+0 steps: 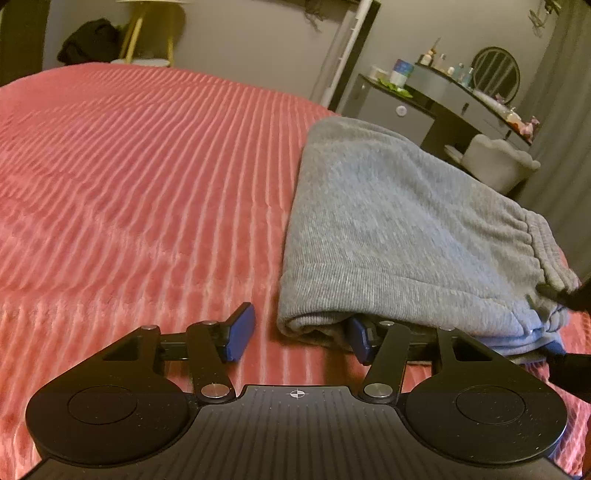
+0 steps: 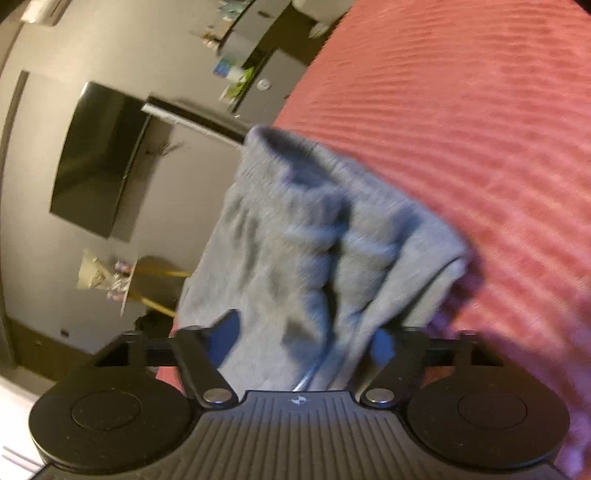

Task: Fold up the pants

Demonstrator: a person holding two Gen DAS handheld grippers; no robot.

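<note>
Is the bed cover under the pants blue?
No. The bed cover beneath the grey pants is pinkish red with ribbed stripes.

Bed: a pink ribbed bedspread (image 1: 129,166) covers it and fills most of the left wrist view.
Walls: plain grey (image 1: 240,33), dimly and warmly lit.
Dresser: grey with a dark top (image 1: 402,107), beyond the bed, crowded with small bottles and jars.
Mirror: round, dark-framed (image 1: 496,72), standing on the dresser.
Chair: pale, tufted (image 1: 498,162), beside the dresser.
Television: dark flat screen (image 2: 96,158) mounted on the wall.
Curtain: grey (image 1: 569,147), far right.
</note>
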